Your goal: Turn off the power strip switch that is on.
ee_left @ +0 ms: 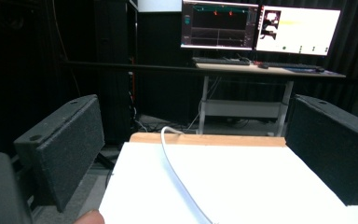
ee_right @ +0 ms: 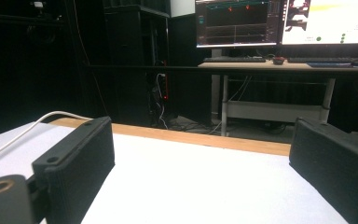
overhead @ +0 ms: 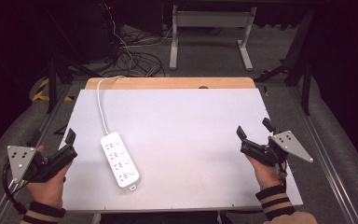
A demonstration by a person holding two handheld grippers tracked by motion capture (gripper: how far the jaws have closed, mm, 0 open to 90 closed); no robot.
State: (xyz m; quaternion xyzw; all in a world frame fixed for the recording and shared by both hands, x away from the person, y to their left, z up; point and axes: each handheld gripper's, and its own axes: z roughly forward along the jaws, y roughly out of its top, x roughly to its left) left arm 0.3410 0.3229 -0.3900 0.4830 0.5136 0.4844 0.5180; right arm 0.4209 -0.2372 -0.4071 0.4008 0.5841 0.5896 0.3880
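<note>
A white power strip (overhead: 120,159) lies flat on the left half of the white board (overhead: 191,121). Its white cord (overhead: 100,102) runs to the board's far edge; the cord (ee_left: 177,172) also crosses the left gripper view, and the cord (ee_right: 23,133) enters the right gripper view at the left. My left gripper (overhead: 70,145) is held at the board's near left corner, just left of the strip, open and empty (ee_left: 193,140). My right gripper (overhead: 254,129) hovers over the board's right edge, open with nothing between its jaws (ee_right: 200,140).
The board rests on a wooden table (overhead: 168,83) whose strip shows along the far edge. Beyond it, loose cables (overhead: 135,60) lie on the floor by a desk frame (overhead: 209,21). Two lit monitors (ee_left: 261,28) stand on that desk (ee_left: 261,70).
</note>
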